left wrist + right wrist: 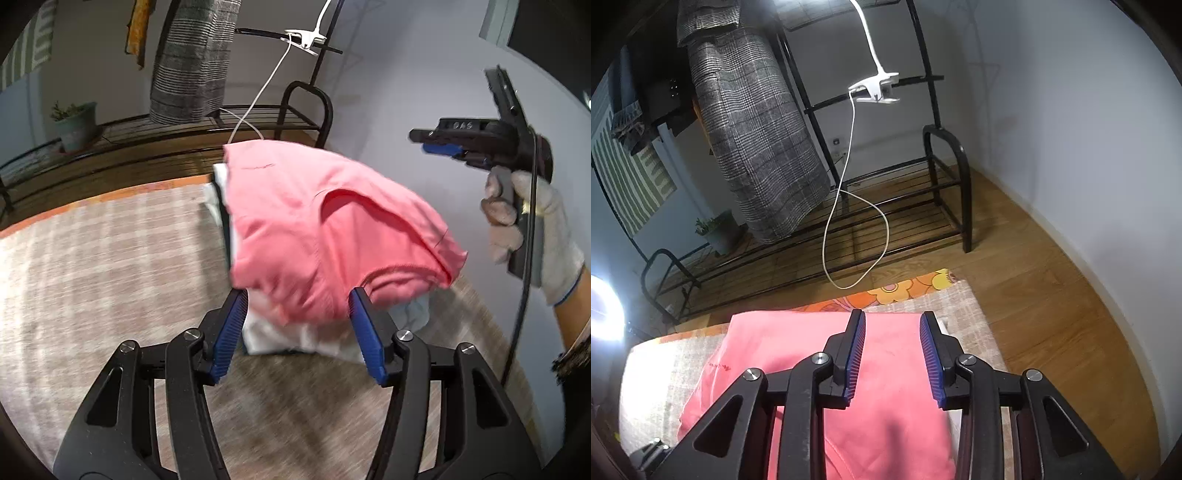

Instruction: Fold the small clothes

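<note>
Lying on the beige checked cover (964, 306) of the bed: a stack of white folded clothes (295, 339), topped by a pink garment (897, 406), sitting near the cover's orange-flowered edge (905, 291).

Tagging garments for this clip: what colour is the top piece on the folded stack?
Pink garment, plain coral-pink, lying over white pieces; clearest in the left wrist view.

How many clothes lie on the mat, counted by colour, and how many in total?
Pink: 1, the pink garment on top.
White: 1 at least, the white cloth under it; folds hide whether there are more.
Pale blue: 1, the pale blue piece at the pile's edge.
Total: 3 visible.
</note>
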`<state>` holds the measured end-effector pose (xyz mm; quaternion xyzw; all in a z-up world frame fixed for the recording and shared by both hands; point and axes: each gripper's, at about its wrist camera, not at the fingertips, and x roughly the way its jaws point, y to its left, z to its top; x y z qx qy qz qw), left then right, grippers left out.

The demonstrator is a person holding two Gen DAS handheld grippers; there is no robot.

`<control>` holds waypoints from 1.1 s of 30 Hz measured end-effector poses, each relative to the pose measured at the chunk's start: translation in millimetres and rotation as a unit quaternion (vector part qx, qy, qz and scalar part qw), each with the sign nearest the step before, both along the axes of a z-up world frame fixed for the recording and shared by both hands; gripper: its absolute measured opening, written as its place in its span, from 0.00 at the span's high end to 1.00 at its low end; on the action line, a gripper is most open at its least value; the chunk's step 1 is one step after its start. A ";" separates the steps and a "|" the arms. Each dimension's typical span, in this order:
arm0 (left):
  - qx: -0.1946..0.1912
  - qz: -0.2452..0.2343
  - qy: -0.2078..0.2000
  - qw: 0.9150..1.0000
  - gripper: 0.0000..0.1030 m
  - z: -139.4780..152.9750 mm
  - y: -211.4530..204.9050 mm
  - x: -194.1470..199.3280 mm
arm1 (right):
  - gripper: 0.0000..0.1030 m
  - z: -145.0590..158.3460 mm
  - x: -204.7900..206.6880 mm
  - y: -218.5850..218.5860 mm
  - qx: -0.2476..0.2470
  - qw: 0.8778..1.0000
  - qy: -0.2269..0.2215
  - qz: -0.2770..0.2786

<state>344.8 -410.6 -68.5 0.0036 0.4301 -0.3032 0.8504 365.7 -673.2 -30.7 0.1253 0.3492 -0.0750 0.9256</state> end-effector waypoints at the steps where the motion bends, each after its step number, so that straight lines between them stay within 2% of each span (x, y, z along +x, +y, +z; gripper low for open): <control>1: 0.003 0.000 -0.001 1.000 0.43 -1.6 1.2 -1.1 | 0.69 3.0 -5.0 2.9 -0.004 1.000 -0.002 0.000; 7: 0.019 0.005 -0.014 1.000 0.43 12.4 21.7 -26.0 | 0.66 24.3 -25.1 20.1 -0.008 1.000 -0.014 0.000; 9: 0.020 0.005 -0.019 1.000 0.43 20.1 29.3 -33.4 | 0.58 34.5 -32.3 28.4 -0.013 1.000 -0.019 -0.002; 10: 0.019 0.005 -0.022 1.000 0.43 25.3 34.3 -38.5 | 0.54 38.2 -35.2 32.5 -0.015 1.000 -0.022 -0.001; 16: 0.010 0.006 -0.046 0.999 0.41 57.8 57.7 -65.9 | 0.53 72.0 -68.1 65.8 -0.039 0.999 -0.033 -0.007; 19: 0.004 0.005 -0.064 0.998 0.38 77.7 72.0 -83.2 | 0.44 85.3 -84.7 83.1 -0.053 0.998 -0.036 -0.010; 25: -0.007 0.008 -0.098 0.995 0.35 112.9 108.2 -118.3 | 0.43 107.4 -124.4 129.5 -0.082 0.996 -0.043 -0.004; 29: -0.016 0.018 -0.118 0.993 0.31 132.1 141.3 -141.7 | 0.28 116.3 -151.6 164.6 -0.092 0.994 -0.052 -0.010; 33: -0.014 0.014 -0.131 0.991 0.24 143.5 168.7 -162.7 | 0.22 118.0 -178.9 200.8 -0.094 0.994 -0.058 -0.016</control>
